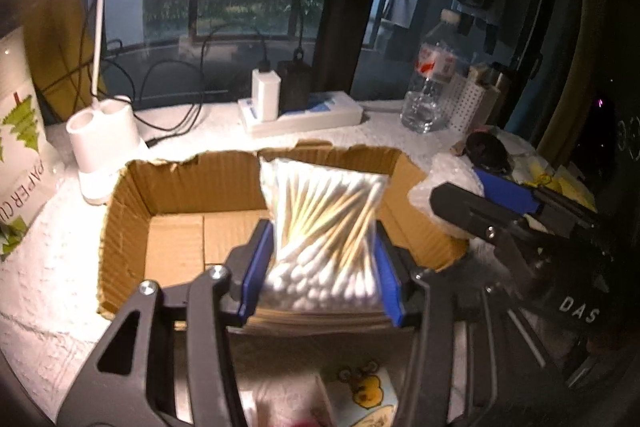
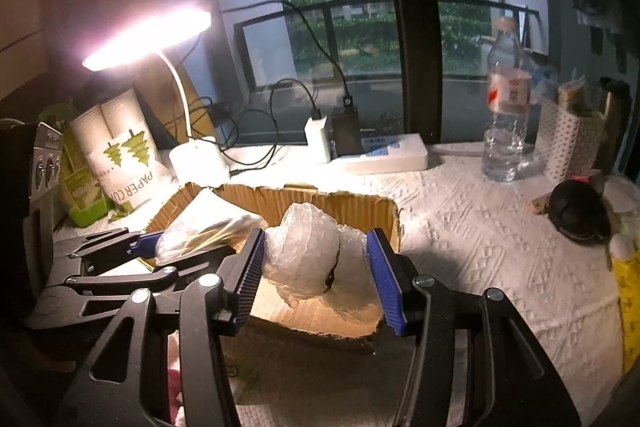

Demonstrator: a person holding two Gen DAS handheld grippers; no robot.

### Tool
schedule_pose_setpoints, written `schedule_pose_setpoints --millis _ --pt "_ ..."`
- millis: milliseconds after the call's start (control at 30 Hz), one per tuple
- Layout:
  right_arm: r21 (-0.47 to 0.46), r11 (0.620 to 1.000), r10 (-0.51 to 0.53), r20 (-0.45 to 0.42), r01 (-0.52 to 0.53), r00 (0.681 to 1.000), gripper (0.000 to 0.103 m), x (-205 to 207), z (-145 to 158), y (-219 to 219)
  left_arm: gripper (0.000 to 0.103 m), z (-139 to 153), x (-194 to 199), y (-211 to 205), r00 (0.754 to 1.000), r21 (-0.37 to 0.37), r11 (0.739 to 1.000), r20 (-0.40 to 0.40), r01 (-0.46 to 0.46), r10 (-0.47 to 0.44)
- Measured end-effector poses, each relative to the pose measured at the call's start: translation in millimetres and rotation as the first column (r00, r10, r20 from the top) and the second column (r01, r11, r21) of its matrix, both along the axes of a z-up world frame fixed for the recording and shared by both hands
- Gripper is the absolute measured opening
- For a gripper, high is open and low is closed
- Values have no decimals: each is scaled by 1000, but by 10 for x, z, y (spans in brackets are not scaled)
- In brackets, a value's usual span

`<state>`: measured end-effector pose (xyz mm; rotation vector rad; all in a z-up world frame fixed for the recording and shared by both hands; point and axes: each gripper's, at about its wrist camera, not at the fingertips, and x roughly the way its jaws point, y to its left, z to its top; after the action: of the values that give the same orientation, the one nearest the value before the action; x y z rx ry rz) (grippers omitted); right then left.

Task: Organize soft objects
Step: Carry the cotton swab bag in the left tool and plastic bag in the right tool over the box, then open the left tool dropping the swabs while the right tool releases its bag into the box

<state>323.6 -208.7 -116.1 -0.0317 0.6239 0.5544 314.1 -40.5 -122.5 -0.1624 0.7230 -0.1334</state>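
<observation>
My left gripper point(image 1: 320, 271) is shut on a clear bag of cotton swabs point(image 1: 324, 223) and holds it upright over the open cardboard box point(image 1: 132, 211). My right gripper point(image 2: 316, 279) is shut on a crumpled wad of bubble wrap point(image 2: 316, 259) above the near right corner of the same box point(image 2: 360, 207). In the left wrist view the right gripper point(image 1: 480, 203) and the wrap point(image 1: 428, 187) show beside the box's right wall. In the right wrist view the left gripper point(image 2: 136, 247) and its bag point(image 2: 200, 223) show at the left.
A lit desk lamp point(image 2: 192, 155), a pack of paper cups point(image 2: 124, 163), a power strip with chargers point(image 1: 300, 111), a water bottle point(image 2: 506, 115), a white perforated holder point(image 2: 568, 143) and a dark round object point(image 2: 576, 211) stand around the box on a white textured cloth point(image 2: 500, 267).
</observation>
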Motion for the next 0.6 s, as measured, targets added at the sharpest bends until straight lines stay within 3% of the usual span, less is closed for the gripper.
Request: schedule_pose_setpoints --millis 67,433,600 --pt "-2 1000 5 -16 -5 1000 54 35 -51 19 49 -63 54 -23 1000 26 1000 -26 -5 6" --pt "-17 1000 8 -67 -9 998 57 114 -168 56 52 -174 159 2 997 18 1000 -79 -10 12" --pt "-27 1000 2 -86 -4 996 65 135 -179 63 55 -153 136 44 996 10 1000 -86 -21 22"
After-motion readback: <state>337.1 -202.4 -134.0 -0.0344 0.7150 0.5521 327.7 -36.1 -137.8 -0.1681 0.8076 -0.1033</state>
